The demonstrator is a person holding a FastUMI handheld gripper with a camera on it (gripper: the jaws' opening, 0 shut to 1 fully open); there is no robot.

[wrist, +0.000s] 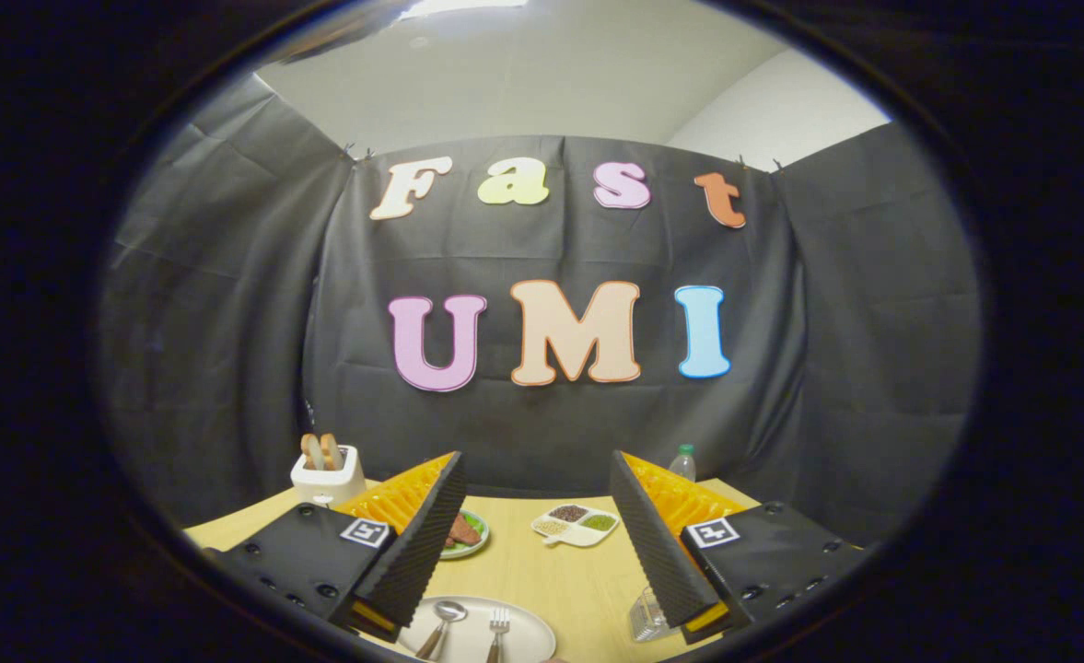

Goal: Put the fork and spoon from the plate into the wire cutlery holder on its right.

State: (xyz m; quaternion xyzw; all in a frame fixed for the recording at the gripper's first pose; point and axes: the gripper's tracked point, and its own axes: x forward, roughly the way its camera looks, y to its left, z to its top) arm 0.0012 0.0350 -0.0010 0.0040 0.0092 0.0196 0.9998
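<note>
Two fingers (431, 543) of the gripper (537, 539) stand wide apart above the desk (542, 571), with nothing between them; the gap shows bare desk top and the things beyond. Each finger's block carries a square black-and-white marker; no brand or readable writing shows on any of the desk's things.

At the desk's near edge, between the fingers and below them, lies the plate (528, 635), pale and round. On it lie the spoon (445, 619) and the fork (498, 626), side by side, spoon on the left. Both run long axis front to back, with bowl and tines pointing toward the far edge and handles toward the near edge; the spoon leans a little to the right at its bowl end.

Just right of the plate, near the right finger's base, part of a clear or wire thing (647, 619) shows; I cannot tell whether it is the holder.

Farther back, a green dish (475, 543) with brown food peeks from behind the left finger. A white divided tray (576, 527) with grains sits mid-desk. At the far left corner stands a white toaster (328, 479) with two slices upright. A bottle (682, 462) stands at the far right edge.
</note>
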